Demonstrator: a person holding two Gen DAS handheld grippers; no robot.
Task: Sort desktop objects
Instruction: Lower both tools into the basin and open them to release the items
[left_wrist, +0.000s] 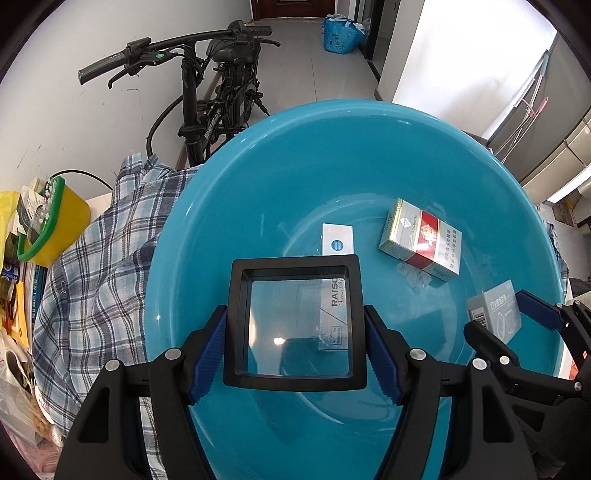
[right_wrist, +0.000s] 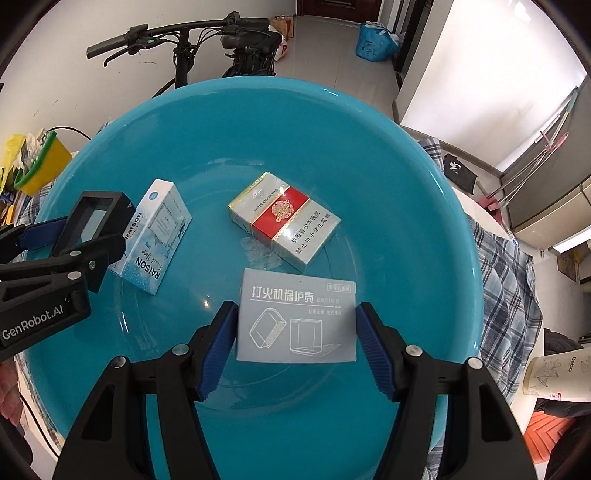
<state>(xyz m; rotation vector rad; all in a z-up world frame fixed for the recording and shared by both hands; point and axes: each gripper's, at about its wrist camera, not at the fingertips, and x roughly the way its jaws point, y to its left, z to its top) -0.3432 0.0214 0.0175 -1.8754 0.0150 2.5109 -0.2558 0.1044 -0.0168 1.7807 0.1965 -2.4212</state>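
Observation:
A big blue basin (left_wrist: 229, 206) (right_wrist: 388, 155) holds a red-and-silver cigarette pack (left_wrist: 421, 240) (right_wrist: 284, 218) and a white RAISON box (left_wrist: 337, 240) (right_wrist: 155, 236). My left gripper (left_wrist: 295, 328) is shut on a square black-framed magnifier (left_wrist: 295, 325) (right_wrist: 92, 218), held over the basin above the RAISON box. My right gripper (right_wrist: 296, 325) is shut on a grey lighter-case box (right_wrist: 297, 317) (left_wrist: 495, 314), held over the basin just in front of the cigarette pack.
The basin rests on a plaid cloth (left_wrist: 99, 266) (right_wrist: 506, 280). A yellow bin with a green rim (left_wrist: 55, 221) and clutter sit at the left. A black bicycle (left_wrist: 218, 96) stands behind. A paper cup (right_wrist: 557, 376) is at the right.

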